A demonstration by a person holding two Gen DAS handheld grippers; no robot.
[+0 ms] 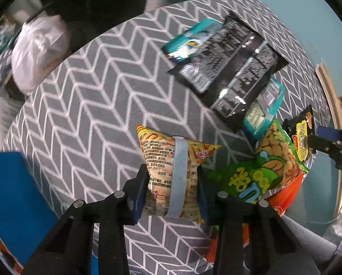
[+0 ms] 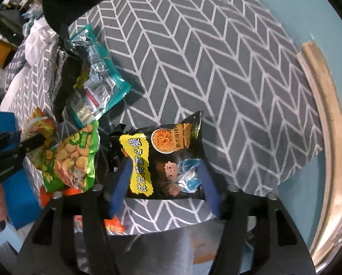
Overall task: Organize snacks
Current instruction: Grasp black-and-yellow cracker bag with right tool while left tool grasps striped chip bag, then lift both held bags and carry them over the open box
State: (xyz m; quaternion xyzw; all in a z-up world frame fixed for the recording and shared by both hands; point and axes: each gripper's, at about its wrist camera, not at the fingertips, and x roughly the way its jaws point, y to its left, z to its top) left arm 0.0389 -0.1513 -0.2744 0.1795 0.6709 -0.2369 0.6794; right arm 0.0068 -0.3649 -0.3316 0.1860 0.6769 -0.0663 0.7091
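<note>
the left claw [image 1: 174, 188] is clamped on a yellow noodle-snack packet [image 1: 171, 174], puffy, its printed back with a pale seam strip facing the camera, the blue pads pressing both sides. the right claw [image 2: 164, 178] grips a black packet with a yellow label [image 2: 166, 160] and cartoon faces, held by its lower half. both packets sit above the bench [image 1: 90, 105], draped in a grey cloth with white chevrons, against a teal floor. a green bean packet [image 1: 271, 160], a teal packet [image 1: 262, 112] and a large black packet [image 1: 230, 68] lie clustered near the bench's right edge. each held packet's long axis runs away from its camera, top end outward.
</note>
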